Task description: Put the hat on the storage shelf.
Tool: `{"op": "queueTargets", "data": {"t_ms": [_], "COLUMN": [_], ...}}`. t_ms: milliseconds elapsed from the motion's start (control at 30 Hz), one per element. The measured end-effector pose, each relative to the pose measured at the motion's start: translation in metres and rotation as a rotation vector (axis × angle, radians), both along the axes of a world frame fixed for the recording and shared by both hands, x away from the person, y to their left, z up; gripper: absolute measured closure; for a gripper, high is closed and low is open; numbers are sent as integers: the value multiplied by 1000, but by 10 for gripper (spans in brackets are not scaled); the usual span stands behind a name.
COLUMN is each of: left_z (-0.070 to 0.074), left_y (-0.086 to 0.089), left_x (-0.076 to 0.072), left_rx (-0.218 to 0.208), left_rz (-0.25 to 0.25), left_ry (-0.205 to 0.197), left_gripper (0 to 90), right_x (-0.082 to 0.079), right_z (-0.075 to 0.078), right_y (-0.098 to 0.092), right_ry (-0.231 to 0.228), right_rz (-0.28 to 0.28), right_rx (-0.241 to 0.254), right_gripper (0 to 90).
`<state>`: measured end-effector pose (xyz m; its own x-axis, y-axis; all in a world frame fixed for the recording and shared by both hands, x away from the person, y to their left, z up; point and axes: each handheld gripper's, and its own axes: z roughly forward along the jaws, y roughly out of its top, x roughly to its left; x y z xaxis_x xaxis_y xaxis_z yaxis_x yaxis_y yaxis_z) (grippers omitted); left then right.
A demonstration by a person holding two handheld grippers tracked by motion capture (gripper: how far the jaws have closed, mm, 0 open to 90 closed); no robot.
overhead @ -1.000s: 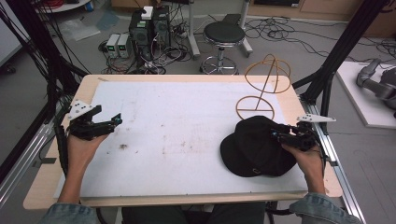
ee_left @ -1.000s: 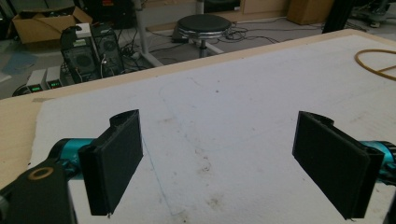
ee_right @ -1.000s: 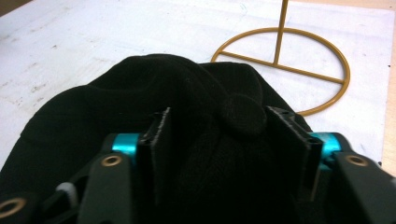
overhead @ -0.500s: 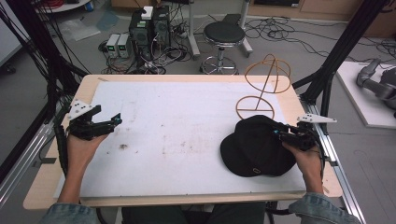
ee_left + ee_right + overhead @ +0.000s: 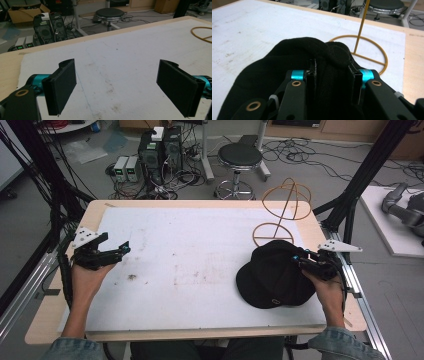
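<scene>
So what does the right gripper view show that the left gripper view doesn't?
Right gripper view: the right gripper with its jaws pressed on a fold of the black cap, and the upright rod and full base ring of the yellow wire stand.

Left gripper view: the left gripper with its jaws wide apart and nothing between them, and computer towers on the floor.

Both: the white table mat, part of the stand's ring, and the black stool beyond the table.

Cap (image 5: 272,275) on table (image 5: 200,220) right; wire stand (image 5: 285,215) just behind, perhaps touching.
</scene>
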<state>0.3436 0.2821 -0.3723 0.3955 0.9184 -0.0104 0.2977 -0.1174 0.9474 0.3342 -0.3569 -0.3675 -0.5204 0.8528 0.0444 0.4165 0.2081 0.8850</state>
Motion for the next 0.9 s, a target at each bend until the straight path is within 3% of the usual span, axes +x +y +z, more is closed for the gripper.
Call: {"op": "queueTargets", "data": {"t_ms": [900], "left_z": [2], "left_y": [3], "left_x": [-1], "left_rx": [-7], "left_rz": [2], "left_ry": [-7], "left_gripper": [164], "right_x": [-17], "right_z": [32], "right_y": [15], "right_ry": [-112], "right_rz": [38], "right_rx": [-20], "right_gripper": [696]}}
